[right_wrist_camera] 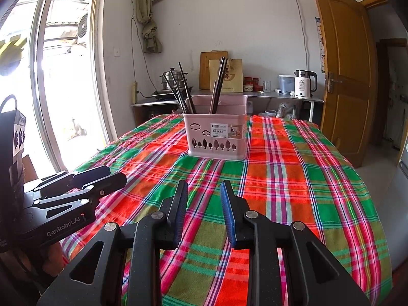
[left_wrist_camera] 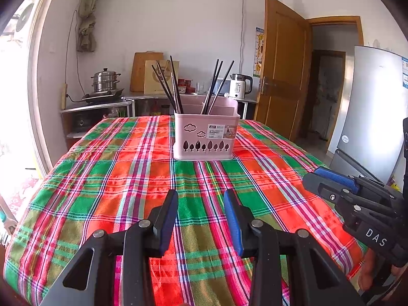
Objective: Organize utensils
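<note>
Left hand-held gripper [left_wrist_camera: 201,199] and right hand-held gripper [right_wrist_camera: 204,190] both spread, pinching nothing, low over the near plaid-clothed worktop [left_wrist_camera: 127,178]. Pink plastic utensil basket [left_wrist_camera: 205,137] sits straight ahead at centre, well apart from both, neither clearly nearer; its black chopsticks [left_wrist_camera: 168,84] stand near-upright, leaning outward. Readable: "BASKET" on its label [left_wrist_camera: 216,131], "GenRobot.AI" and "DAS" on the gripper bodies.

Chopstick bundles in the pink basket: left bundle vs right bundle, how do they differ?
The left chopstick bundle leans left and fans out; the right chopstick bundle leans right and stays tighter. The left one stands at the pink basket's left wall, the right one in a middle compartment. Both are dark, upright, tips down, and untouched by the left gripper and the right gripper.
</note>
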`<state>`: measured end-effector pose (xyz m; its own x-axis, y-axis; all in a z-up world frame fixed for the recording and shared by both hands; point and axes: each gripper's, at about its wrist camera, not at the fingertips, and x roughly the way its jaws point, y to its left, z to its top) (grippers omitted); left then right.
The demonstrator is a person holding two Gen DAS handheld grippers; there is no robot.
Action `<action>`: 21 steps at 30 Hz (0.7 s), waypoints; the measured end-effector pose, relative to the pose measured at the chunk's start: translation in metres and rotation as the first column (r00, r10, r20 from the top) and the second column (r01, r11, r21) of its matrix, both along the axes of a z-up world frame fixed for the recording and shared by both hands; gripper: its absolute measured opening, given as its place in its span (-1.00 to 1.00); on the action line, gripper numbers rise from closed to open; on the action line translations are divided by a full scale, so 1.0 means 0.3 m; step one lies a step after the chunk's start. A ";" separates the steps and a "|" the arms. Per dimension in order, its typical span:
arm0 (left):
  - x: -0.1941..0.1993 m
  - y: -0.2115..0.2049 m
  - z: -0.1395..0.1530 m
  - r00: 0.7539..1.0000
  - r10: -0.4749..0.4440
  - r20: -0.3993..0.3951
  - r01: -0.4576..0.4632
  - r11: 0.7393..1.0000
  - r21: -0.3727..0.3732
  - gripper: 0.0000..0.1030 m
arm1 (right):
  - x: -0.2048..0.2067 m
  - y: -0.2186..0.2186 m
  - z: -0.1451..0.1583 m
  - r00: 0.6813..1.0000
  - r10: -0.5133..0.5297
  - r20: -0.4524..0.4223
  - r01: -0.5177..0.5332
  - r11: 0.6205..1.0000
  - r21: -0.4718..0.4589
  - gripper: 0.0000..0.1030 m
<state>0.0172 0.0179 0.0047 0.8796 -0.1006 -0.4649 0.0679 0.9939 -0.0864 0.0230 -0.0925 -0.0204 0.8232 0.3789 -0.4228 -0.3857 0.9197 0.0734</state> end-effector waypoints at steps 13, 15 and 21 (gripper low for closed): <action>-0.003 -0.004 -0.002 1.000 -0.004 -0.004 0.004 1.000 -0.002 -0.29 | -0.003 0.002 0.002 1.000 0.000 -0.001 0.000 1.000 0.001 -0.47; -0.003 -0.006 -0.003 1.000 -0.004 -0.004 0.004 1.000 -0.001 -0.29 | -0.004 0.003 0.002 1.000 0.000 0.000 0.000 1.000 0.000 -0.47; -0.002 -0.007 -0.004 1.000 0.001 -0.004 -0.001 1.000 0.004 -0.29 | -0.004 0.003 0.003 1.000 0.000 -0.001 0.000 1.000 0.000 -0.47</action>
